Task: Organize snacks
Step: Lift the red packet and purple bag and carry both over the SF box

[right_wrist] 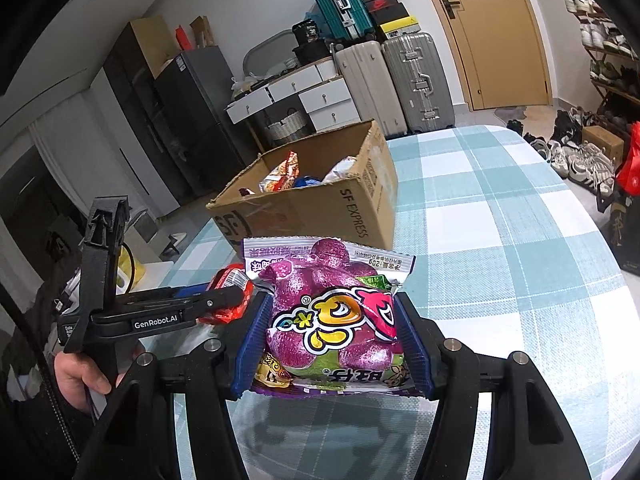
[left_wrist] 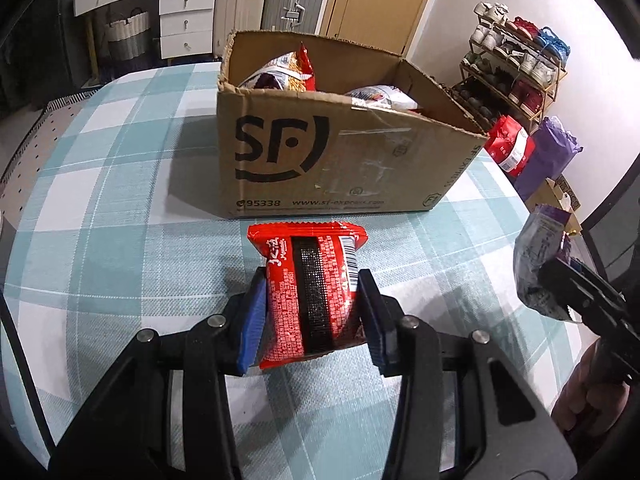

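Two snack packets are in your grip, one per gripper. Your left gripper (left_wrist: 312, 316) has its jaws clenched on a red snack packet (left_wrist: 310, 280), the blue pads (left_wrist: 253, 320) pressing both of its long sides; the packet sticks out forward and hangs clear above the checked surface (left_wrist: 120, 240), its barcode end toward the far side. Just beyond it stands the cardboard box (left_wrist: 320, 160), open at the top, near the far middle of the surface, with several packets already inside: a red and white bag (left_wrist: 288, 72) leaning at the far left corner and a white bag (left_wrist: 380, 96) toward the right.

Your right gripper (right_wrist: 332, 340) is grasping a purple snack packet (right_wrist: 328, 320) between its jaws, pads against the packet's left and right edges, the printed face up toward the camera and raised off the surface. In the right wrist view the box (right_wrist: 312, 208) lies far and to the left of that packet, well apart from it. Your left gripper shows there too, to the left and close beside the right one, with your hand (right_wrist: 80, 372) around its handle.
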The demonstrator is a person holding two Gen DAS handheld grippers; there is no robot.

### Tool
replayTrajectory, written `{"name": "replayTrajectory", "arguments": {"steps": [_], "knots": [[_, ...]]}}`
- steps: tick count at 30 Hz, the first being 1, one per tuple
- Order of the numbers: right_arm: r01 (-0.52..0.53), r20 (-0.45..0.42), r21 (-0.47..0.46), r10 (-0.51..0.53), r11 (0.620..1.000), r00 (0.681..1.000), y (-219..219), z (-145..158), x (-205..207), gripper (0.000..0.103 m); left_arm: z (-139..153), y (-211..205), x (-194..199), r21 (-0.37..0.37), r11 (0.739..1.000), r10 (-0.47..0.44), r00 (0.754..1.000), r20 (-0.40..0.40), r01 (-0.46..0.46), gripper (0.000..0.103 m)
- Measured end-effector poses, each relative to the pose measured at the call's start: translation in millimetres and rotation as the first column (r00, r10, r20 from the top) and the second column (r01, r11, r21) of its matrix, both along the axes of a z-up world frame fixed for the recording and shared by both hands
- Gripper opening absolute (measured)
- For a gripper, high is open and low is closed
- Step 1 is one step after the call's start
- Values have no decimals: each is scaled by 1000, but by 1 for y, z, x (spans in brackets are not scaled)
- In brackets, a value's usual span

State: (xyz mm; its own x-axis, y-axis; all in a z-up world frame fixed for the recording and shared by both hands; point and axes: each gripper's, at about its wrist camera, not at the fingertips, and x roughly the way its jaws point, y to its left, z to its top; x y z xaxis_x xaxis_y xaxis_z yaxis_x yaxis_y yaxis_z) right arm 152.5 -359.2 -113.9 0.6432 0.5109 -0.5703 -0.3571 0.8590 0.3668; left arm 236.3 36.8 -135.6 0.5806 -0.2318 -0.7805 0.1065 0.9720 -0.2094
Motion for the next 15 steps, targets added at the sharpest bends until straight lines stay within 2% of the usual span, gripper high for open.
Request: {"name": "replayTrajectory", "arguments": {"steps": [15], "knots": [[-60, 75, -38, 63, 997, 995, 27, 34, -4, 62, 48, 6, -25, 0, 1000, -5, 997, 78, 5, 40]]}}
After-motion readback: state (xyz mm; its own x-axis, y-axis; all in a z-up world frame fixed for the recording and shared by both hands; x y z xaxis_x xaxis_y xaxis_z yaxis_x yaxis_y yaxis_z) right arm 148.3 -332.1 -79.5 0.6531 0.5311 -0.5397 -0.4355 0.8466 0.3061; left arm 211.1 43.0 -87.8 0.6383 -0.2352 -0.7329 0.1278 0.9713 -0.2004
